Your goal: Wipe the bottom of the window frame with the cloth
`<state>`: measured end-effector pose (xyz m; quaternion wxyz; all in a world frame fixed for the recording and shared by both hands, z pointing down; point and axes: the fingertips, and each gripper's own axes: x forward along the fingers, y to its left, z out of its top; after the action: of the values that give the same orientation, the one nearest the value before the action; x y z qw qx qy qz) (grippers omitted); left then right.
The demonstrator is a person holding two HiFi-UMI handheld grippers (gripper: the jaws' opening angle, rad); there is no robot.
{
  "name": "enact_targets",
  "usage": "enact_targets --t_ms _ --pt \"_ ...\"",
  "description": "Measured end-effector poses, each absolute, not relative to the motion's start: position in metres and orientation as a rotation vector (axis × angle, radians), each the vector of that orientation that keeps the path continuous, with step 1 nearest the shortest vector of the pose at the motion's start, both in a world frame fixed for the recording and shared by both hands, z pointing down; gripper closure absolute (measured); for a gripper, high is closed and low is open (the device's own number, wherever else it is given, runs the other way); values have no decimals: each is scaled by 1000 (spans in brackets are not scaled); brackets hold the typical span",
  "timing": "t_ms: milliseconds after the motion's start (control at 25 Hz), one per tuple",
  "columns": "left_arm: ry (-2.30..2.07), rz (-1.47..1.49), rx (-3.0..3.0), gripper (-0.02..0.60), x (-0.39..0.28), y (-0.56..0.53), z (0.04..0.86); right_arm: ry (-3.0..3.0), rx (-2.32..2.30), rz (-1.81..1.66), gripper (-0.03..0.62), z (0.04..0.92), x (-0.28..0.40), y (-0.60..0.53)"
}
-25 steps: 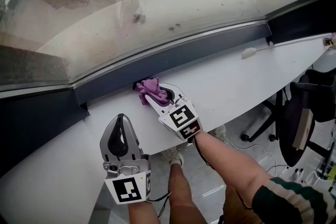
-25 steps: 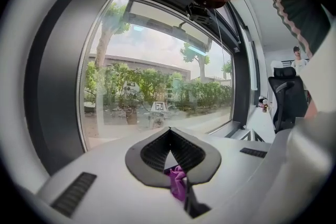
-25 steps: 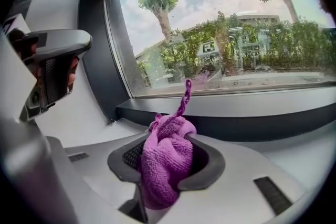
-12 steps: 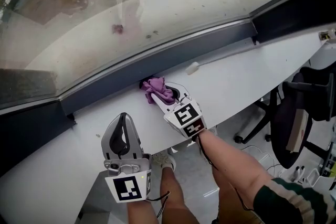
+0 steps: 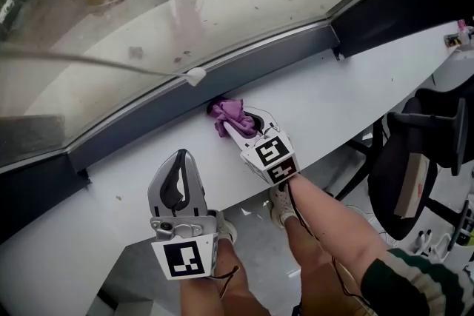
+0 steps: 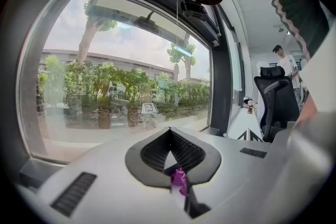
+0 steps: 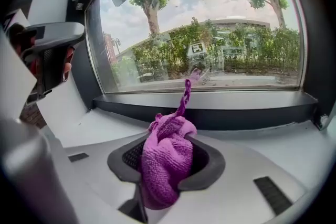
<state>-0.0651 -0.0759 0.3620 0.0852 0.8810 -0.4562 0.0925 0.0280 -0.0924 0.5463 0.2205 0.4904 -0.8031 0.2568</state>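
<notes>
Rightward shift since earlier: the cloth (image 5: 228,115), clamped in my right tongs (image 5: 241,123), presses the bottom of the window frame (image 5: 281,59); left tongs (image 5: 181,159) are closed over the tabletop (image 5: 333,100).

Head view steeply down over the white surface (image 5: 348,107) and window frame (image 5: 148,118), left gripper view close behind the left claw (image 6: 172,166), facing the glass, right gripper view close behind the right claw (image 7: 163,170) and cloth (image 7: 168,147), facing that same frame, all three sharing the window.

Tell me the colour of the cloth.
The cloth is purple, clearest in the right gripper view.
</notes>
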Motion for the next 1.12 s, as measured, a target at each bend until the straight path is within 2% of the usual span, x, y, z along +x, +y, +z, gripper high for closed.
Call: enact_targets --t_ms 680,1120 --pt "-1216 277 2723 575 107 -72 364 -2116 1534 655 447 546 227 -93" --pt "-1134 295 2758 575 180 -74 371 -2024 1617 643 447 555 313 -93"
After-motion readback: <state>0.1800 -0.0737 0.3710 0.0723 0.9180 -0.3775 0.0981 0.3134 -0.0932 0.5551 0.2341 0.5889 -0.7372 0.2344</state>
